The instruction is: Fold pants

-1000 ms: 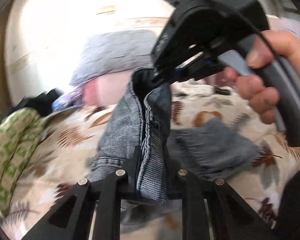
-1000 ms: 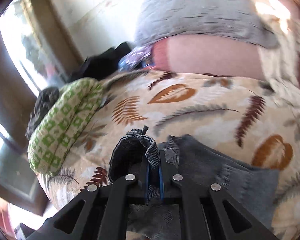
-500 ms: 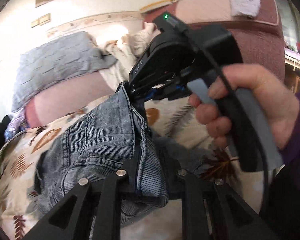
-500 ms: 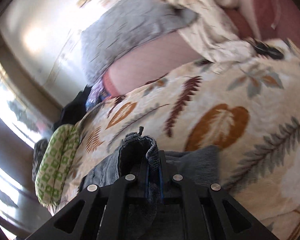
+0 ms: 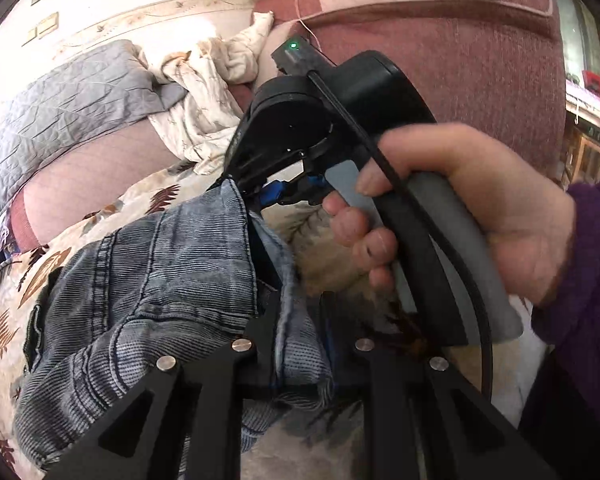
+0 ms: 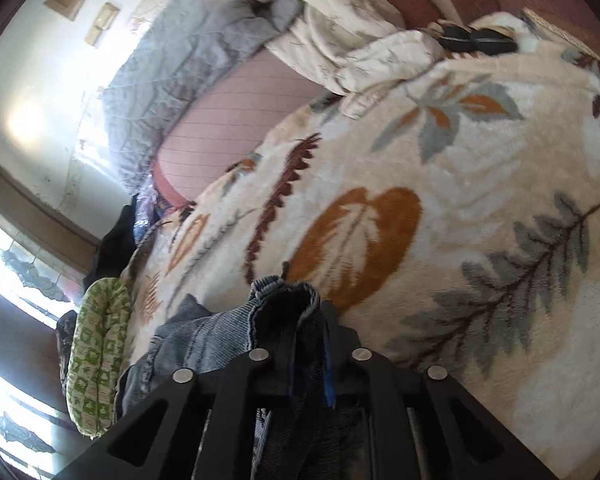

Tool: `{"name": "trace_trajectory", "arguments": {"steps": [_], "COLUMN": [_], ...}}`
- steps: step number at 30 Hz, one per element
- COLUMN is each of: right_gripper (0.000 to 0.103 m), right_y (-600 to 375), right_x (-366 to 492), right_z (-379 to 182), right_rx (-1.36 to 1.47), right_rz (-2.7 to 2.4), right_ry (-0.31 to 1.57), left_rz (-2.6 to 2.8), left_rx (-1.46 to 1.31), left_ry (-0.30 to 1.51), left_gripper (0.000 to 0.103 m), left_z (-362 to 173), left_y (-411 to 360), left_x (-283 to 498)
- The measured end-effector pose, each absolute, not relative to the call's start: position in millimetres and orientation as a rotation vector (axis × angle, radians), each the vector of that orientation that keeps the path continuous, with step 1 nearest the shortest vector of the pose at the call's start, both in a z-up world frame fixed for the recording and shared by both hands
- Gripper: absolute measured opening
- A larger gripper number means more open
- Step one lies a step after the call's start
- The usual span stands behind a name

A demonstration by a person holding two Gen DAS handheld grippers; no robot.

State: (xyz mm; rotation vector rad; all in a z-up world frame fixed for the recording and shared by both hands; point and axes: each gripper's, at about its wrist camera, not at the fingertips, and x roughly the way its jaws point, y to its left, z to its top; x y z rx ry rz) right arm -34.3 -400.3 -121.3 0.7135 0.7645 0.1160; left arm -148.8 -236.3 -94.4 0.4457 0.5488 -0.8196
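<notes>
Your left gripper pinches a bunched edge of the jeans, jaws narrow around the denim, with the rest of the cloth spilling out to its left and below. Your right gripper has just been easing its jaws apart, with a hem fold of the jeans between them; whether the pads press on it now I cannot tell. Ahead of both tools lies the leaf-print blanket, and beyond it the pillows by the headboard. The fold looks barely underway: you have the jeans gathered and draped toward the blanket, not yet laid flat or doubled over. Your right hand wraps its grip just ahead of the left tool, both tools angled down toward the blanket.
</notes>
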Motion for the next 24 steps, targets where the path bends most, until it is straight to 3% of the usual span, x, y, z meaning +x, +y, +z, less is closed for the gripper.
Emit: {"name": "trace_trajectory", "arguments": {"steps": [1, 3, 5, 7, 9, 13, 18, 24], "right_gripper": [0.019, 0.04, 0.051, 0.055, 0.056, 0.056, 0.056, 0.056], "right_y": [-402.1, -408.2, -412.7, -419.2, -428.0, -435.0, -393.6, -317.9], "right_x": [-33.9, -37.0, -42.7, -52.3, -66.2, -99.8, -110.4, -92.5], "right_z": [-123.9, -126.0, -122.4, -116.1, -109.7, -89.8, -62.8, -56.7], "right_rx": [0.72, 0.705, 0.689, 0.68, 0.69, 0.653, 0.571, 0.458], "right_rz": [0.111, 0.085, 0.072, 0.068, 0.053, -0.029, 0.065, 0.207], "right_ry": [0.775, 0.786, 0.788, 0.772, 0.742, 0.621, 0.533, 0.587], "left_rz": [-0.826, -0.834, -0.849, -0.847, -0.851, -0.778, -0.572, -0.365], "left_rx": [0.45, 0.455, 0.451, 0.448, 0.436, 0.445, 0.354, 0.275], "left_ry": [0.554, 0.55, 0.538, 0.51, 0.456, 0.37, 0.405, 0.478], "left_gripper": [0.02, 0.026, 0.033, 0.056, 0.067, 0.068, 0.069, 0.069], "left_z": [-93.4, -89.4, -81.5, -69.2, -53.2, -25.9, -1.3, 0.2], "left_y": [-236.3, -235.9, -232.3, -224.6, -212.6, -180.0, -127.3, -84.8], "left_x": [-145.8, -155.2, -166.5, -181.9, -198.4, -210.7, -166.3, -97.1]}}
